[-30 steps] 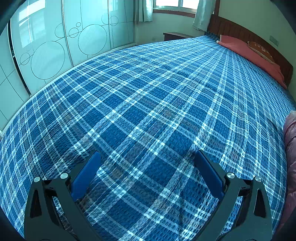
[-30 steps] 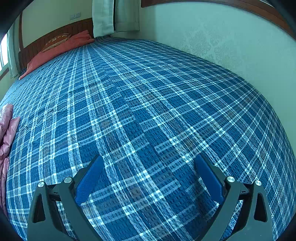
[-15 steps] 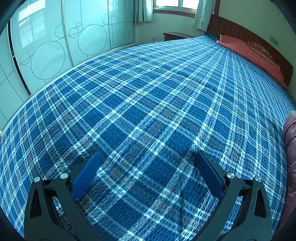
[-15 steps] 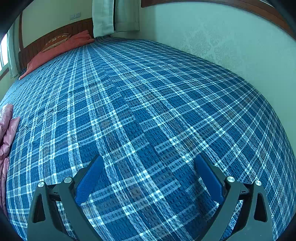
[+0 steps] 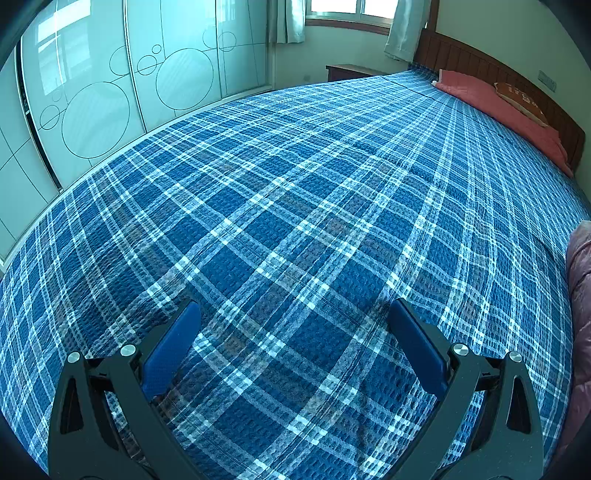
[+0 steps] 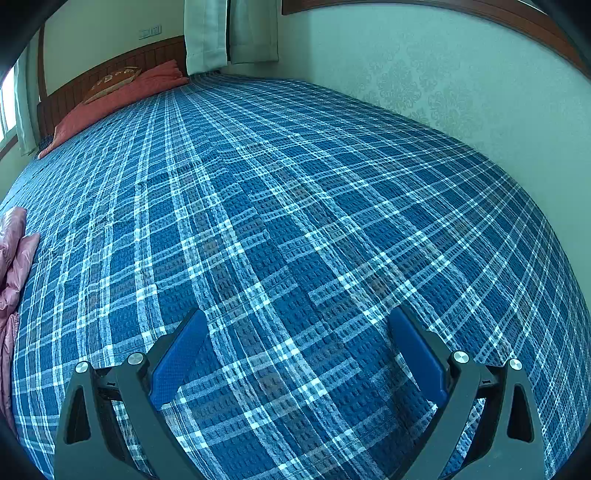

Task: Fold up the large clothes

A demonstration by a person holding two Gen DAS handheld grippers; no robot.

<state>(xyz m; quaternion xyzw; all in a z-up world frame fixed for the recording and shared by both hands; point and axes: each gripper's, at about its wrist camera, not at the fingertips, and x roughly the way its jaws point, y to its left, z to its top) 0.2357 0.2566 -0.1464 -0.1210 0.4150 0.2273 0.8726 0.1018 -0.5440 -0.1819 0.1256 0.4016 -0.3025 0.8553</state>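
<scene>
**Both grippers spread wide above a plaid bed, pink garment at the edge of view**

Left gripper (image 5: 293,310) has its two black fingers set far apart, their blue pads (image 5: 171,347) facing each other with nothing between them. It hangs low over a bedspread (image 5: 295,206) of blue, white and grey plaid with a waffle texture, which fills most of the left wrist view. Whether the fingertips touch the fabric cannot be told.

At the far right edge of that view, a puffy pink garment (image 5: 580,295) lies on the bedspread, well apart from the left gripper. Only a strip of it shows.

Right gripper (image 6: 297,314) is in the same state: fingers spread wide, blue pads (image 6: 179,358) empty, poised low over the same plaid bedspread (image 6: 295,192). In the right wrist view the pink garment (image 6: 13,266) sits at the far left edge, crumpled and shiny, again well apart from the gripper. So the garment lies between the two grippers, and neither one is holding it.

Further off in the left wrist view, a salmon-coloured pillow (image 5: 498,107) lies along a dark wooden headboard (image 5: 480,62), with a small patterned cushion (image 5: 521,101) on top. Frosted sliding wardrobe doors (image 5: 110,85) with circle outlines stand along the left side of the bed. A window with pale curtains (image 5: 400,29) is at the back.

In the right wrist view, a pale wall (image 6: 461,74) with a faint damask pattern runs along the right side of the bed.
</scene>
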